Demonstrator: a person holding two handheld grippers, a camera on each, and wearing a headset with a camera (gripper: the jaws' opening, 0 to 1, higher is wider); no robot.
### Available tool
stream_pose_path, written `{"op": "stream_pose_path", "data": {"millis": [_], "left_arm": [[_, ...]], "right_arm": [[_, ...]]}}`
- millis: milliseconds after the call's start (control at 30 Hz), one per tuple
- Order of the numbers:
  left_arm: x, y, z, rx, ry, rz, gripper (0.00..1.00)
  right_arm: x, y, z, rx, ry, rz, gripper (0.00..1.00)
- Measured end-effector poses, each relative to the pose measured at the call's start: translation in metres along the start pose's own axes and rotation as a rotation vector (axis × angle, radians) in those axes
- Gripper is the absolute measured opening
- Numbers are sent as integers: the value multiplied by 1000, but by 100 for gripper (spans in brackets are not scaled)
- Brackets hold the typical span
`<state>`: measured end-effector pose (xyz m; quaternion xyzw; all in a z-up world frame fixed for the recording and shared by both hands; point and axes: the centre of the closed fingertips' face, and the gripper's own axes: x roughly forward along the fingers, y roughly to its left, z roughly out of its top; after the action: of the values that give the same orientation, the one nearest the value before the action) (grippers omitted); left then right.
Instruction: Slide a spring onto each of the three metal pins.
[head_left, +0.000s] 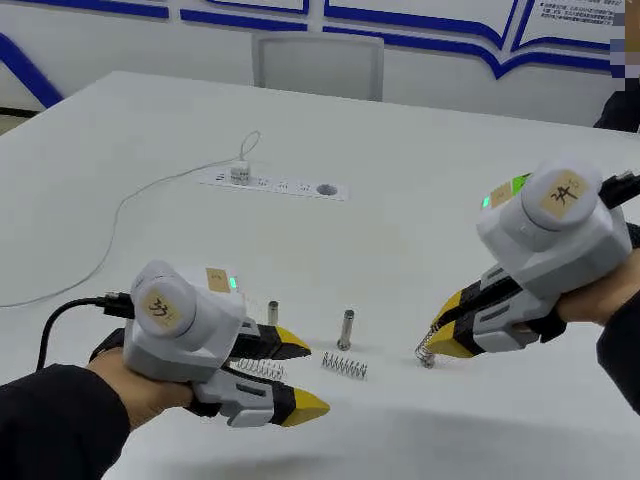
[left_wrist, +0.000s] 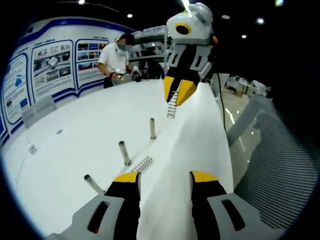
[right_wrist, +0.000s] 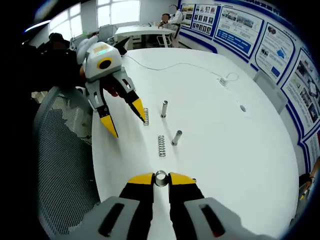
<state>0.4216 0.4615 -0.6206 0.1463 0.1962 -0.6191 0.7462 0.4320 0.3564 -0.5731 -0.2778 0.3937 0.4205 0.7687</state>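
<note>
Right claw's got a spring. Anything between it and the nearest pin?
Nothing visible. In the left gripper view, only bare table separates the right claw's spring from the nearest pin; the loose spring lies farther off.

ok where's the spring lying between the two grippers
In the head view the spring lies flat on the white table, just in front of the middle pin, to the right of the left gripper and its open jaws.

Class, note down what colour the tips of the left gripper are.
Yellow tips on the left gripper, with black behind them; clearest in the left gripper view.
</note>
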Motion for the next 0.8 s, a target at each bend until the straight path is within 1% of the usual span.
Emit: {"op": "stream_pose_path", "data": {"millis": [100, 267, 433, 567, 633, 800], "left_arm": [[-7, 4, 0, -10, -8, 20, 41], [-16, 11, 0, -24, -22, 54, 42], [-27, 18, -2, -44, -33, 91, 43], [-32, 20, -7, -63, -40, 113, 43], [-34, 20, -10, -72, -38, 119, 43], [-35, 23, -11, -82, -42, 132, 44]], "right_arm": [[-4, -11, -3, 16, 3, -25, 12], [-6, -25, -9, 37, 17, -57, 12], [-2, -33, -14, 43, 42, -69, 12], [1, -41, -15, 53, 54, -75, 12], [4, -45, -17, 50, 67, -78, 12], [11, -48, -20, 59, 84, -64, 12]]}}
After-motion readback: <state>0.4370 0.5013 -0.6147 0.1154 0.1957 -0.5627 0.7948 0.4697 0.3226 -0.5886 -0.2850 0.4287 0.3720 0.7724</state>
